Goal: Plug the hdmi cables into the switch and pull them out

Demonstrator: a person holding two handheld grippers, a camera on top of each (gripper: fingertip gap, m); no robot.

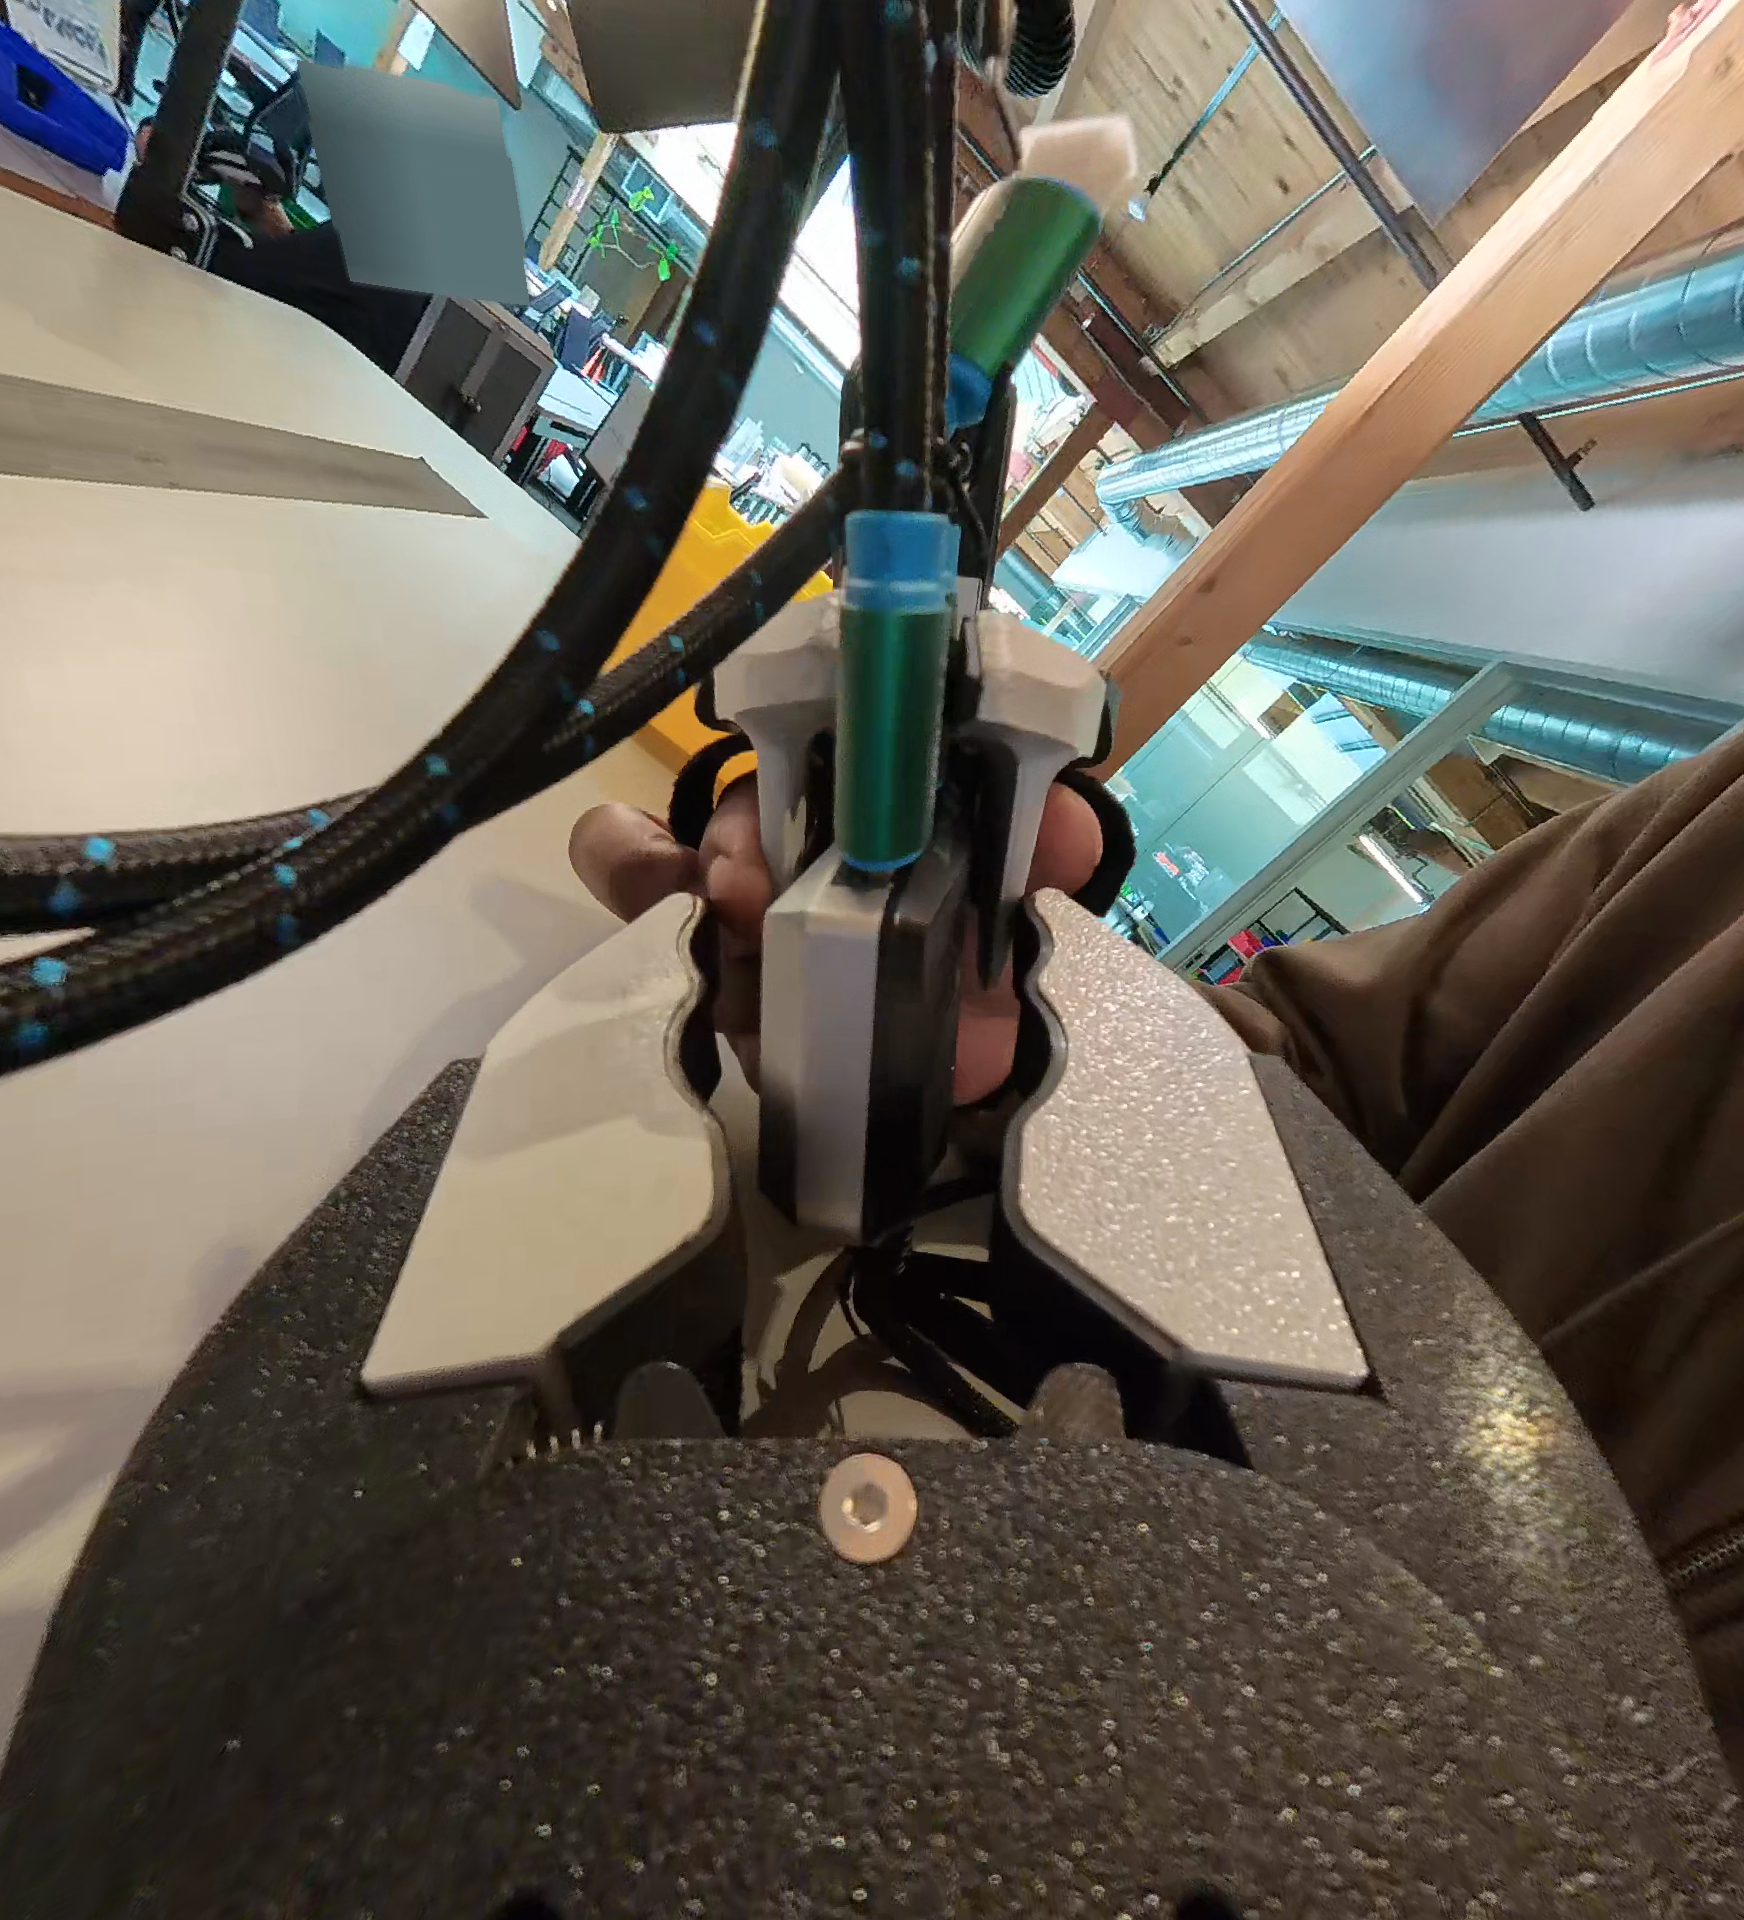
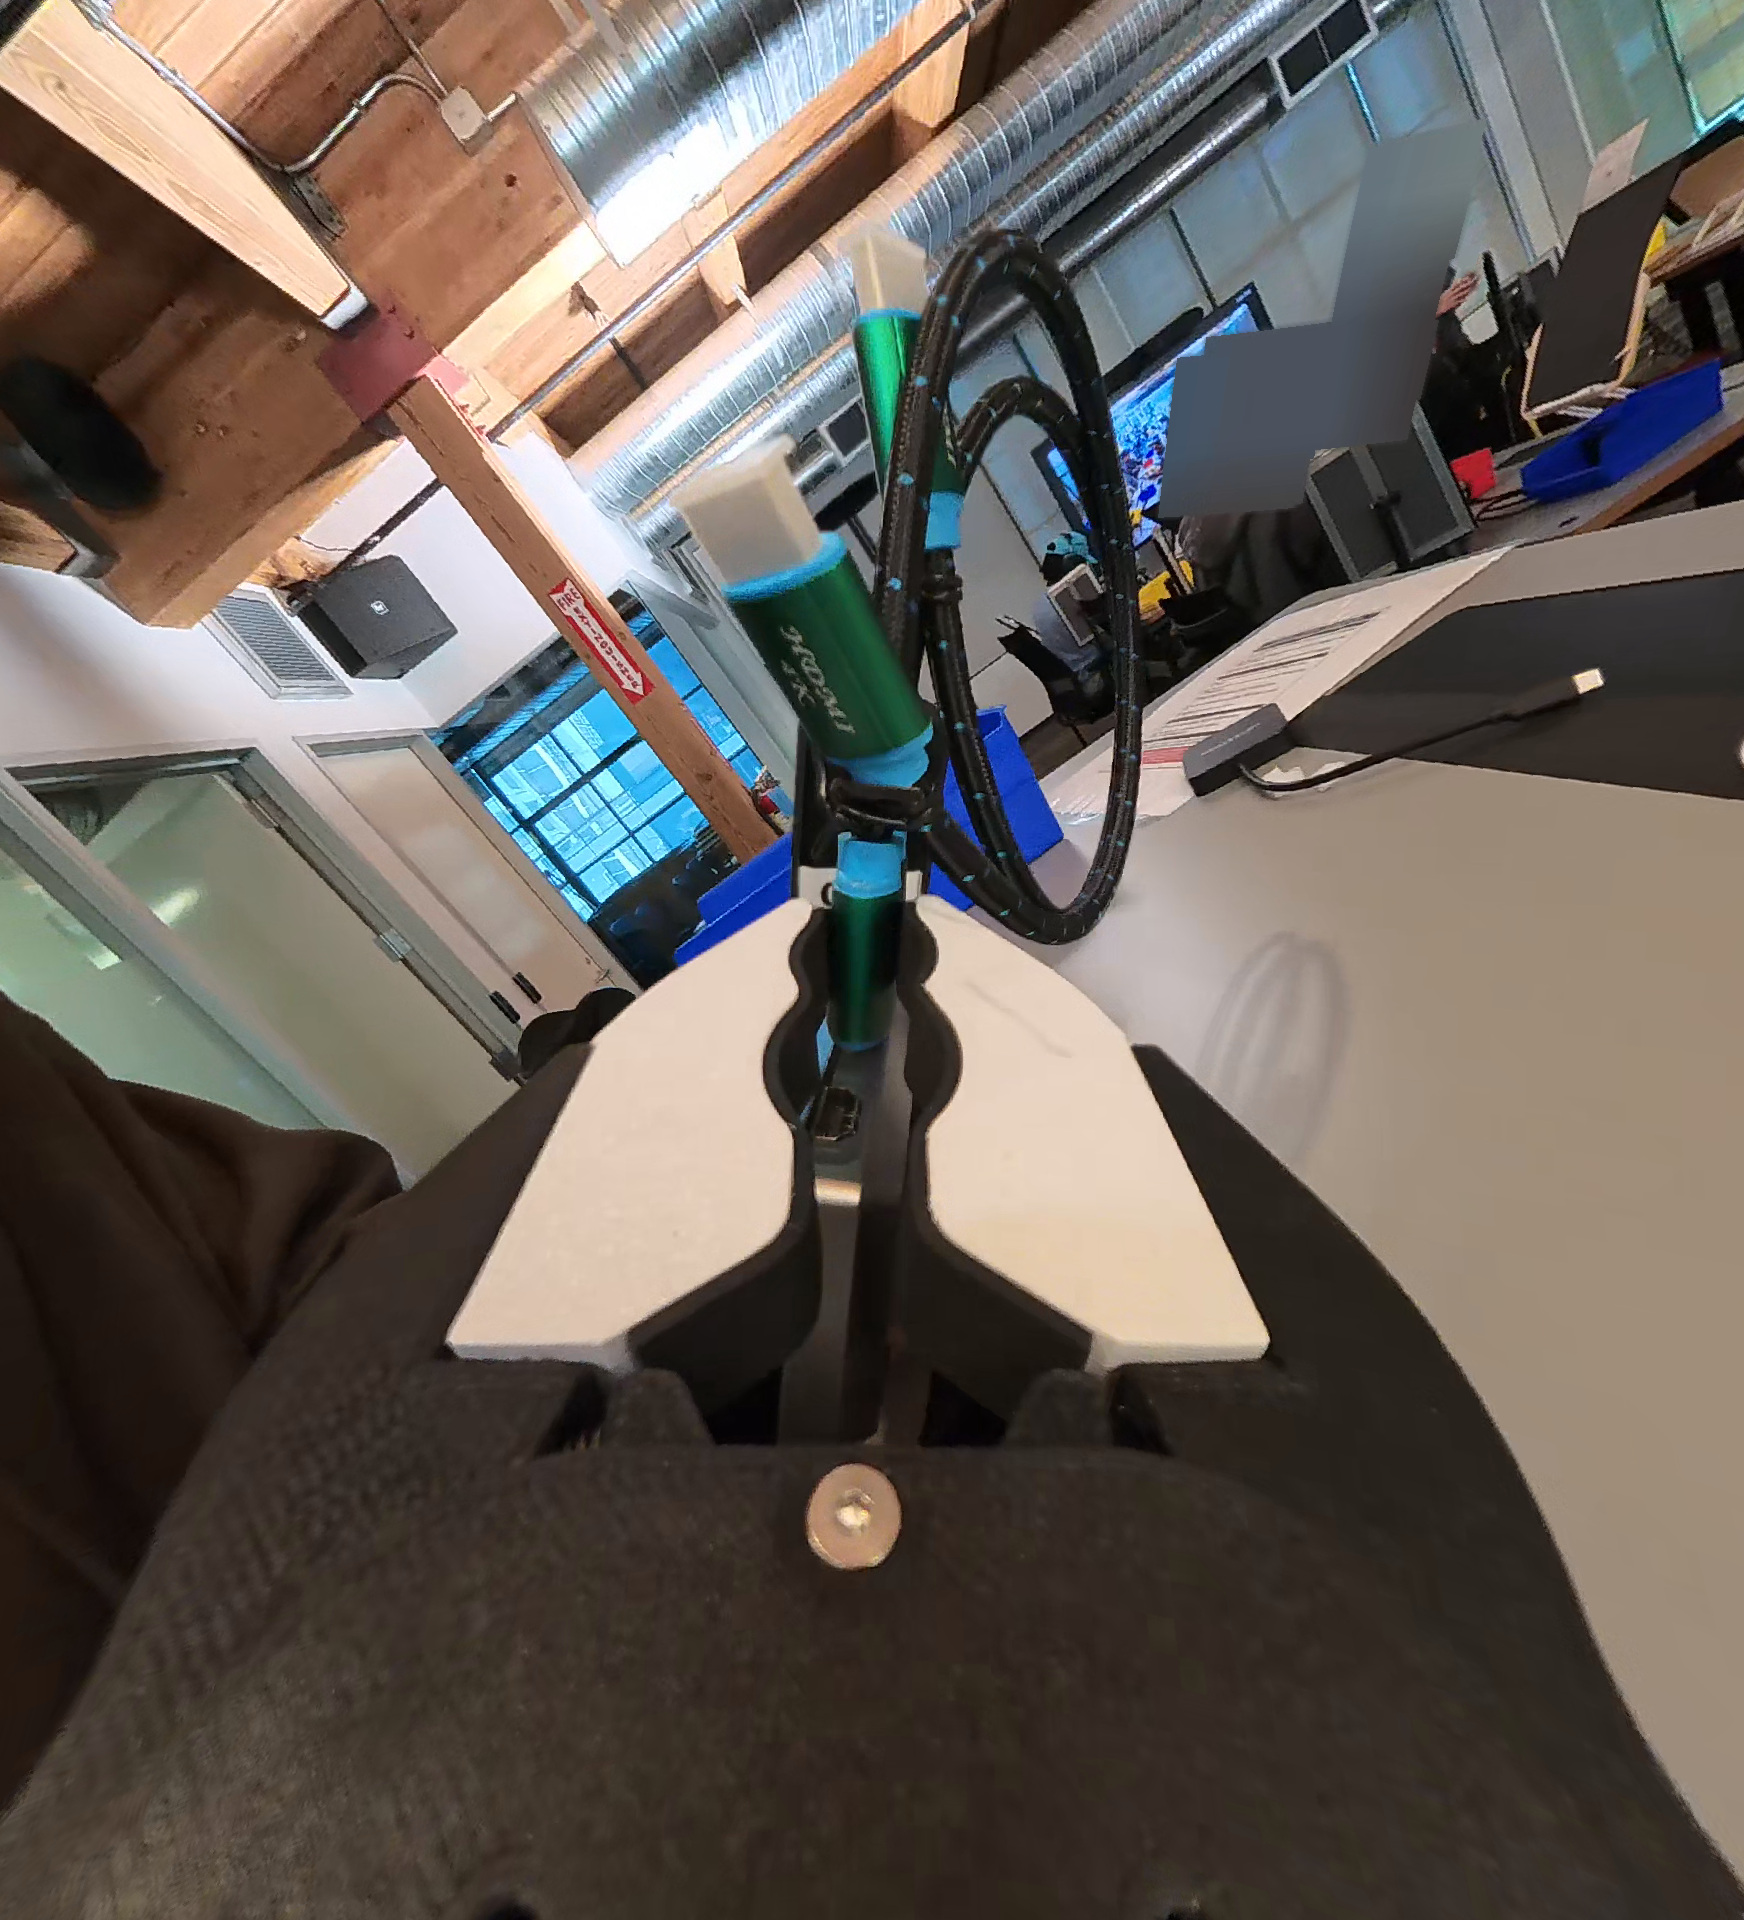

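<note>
My right gripper (image 2: 863, 914) is shut on a green cable plug (image 2: 863, 977) with blue collars. The plug's tip meets the top of a grey and black adapter (image 2: 837, 1195) that lies between the right fingers. In the left wrist view the same plug (image 1: 889, 727) stands on the adapter (image 1: 826, 1039), with the right gripper's white fingers (image 1: 774, 727) on either side of it. My left gripper (image 1: 868, 935) is open. Its pads (image 1: 1044, 997) flank the adapter and a hand (image 1: 639, 852) without touching the adapter. The braided black cable (image 2: 1117, 623) loops upward, with another green plug (image 2: 826, 655) capped in white.
A grey table (image 2: 1470, 1039) lies to the right, with a black adapter and its cord (image 2: 1242, 748) and papers on it. Blue bins (image 2: 1013, 790) stand behind. The cable (image 1: 224, 883) hangs over a white table (image 1: 120, 727) near a yellow bin (image 1: 722, 582). A brown sleeve (image 1: 1574, 1039) is close on the right.
</note>
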